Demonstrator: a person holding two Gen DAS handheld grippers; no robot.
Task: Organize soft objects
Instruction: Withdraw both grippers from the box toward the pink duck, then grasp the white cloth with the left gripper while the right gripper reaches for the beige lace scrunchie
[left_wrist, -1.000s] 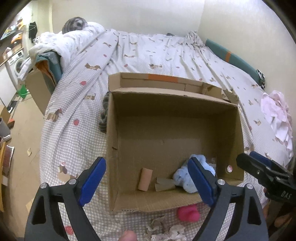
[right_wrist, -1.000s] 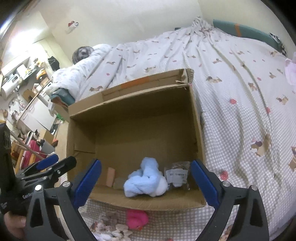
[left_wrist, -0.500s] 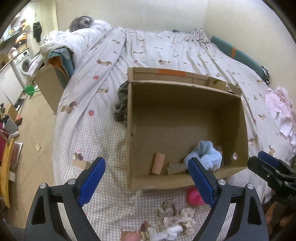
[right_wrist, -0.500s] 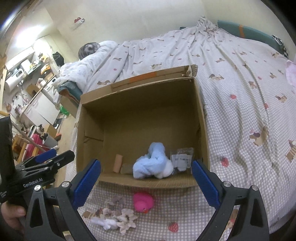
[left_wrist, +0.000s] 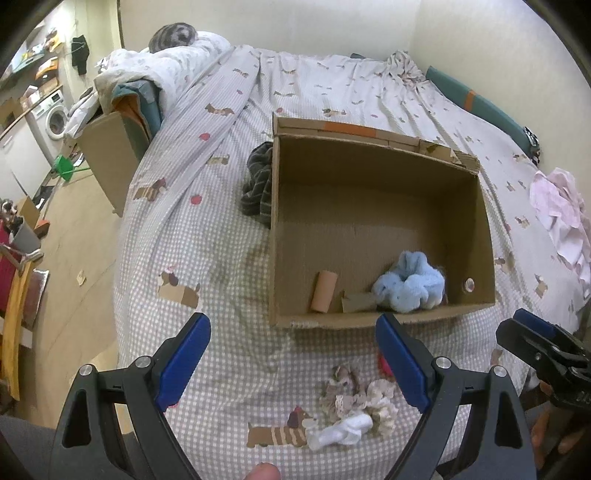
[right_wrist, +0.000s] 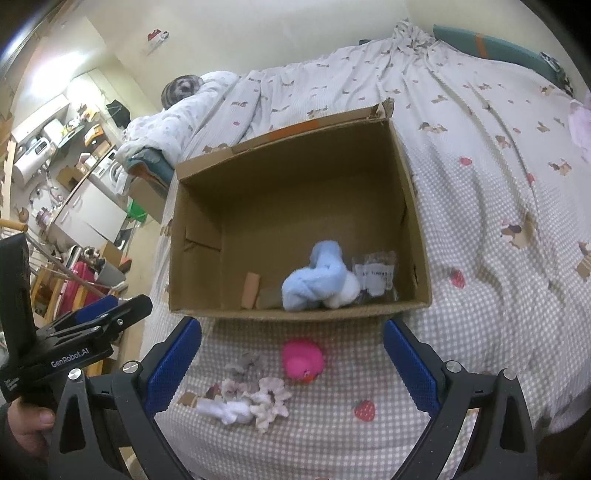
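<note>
An open cardboard box (left_wrist: 280, 236) (right_wrist: 410, 206) sits on the checked bedspread. Inside lie a fluffy light blue cloth (left_wrist: 410, 284) (right_wrist: 317, 282), a cardboard tube (left_wrist: 323, 291) (right_wrist: 252, 290) and a clear plastic packet (right_wrist: 376, 273). In front of the box lie a pink rubber duck (right_wrist: 303, 360), mostly hidden in the left wrist view, and a frilly beige and white cloth bundle (left_wrist: 351, 410) (right_wrist: 251, 398). My left gripper (left_wrist: 293, 363) is open above the bedspread, short of the box. My right gripper (right_wrist: 291, 365) is open above the duck and bundle, with nothing between its fingers.
A dark striped garment (left_wrist: 258, 184) lies against the box's left wall. A pink cloth (left_wrist: 557, 210) lies at the right of the bed. A heaped duvet (left_wrist: 162, 70) and another cardboard box (left_wrist: 110, 155) are at the far left, with a cluttered floor beyond the bed edge.
Both grippers have drawn back from the box toward the bed's near edge. The duck and frilly bundle have come fully into view. Both stay open.
</note>
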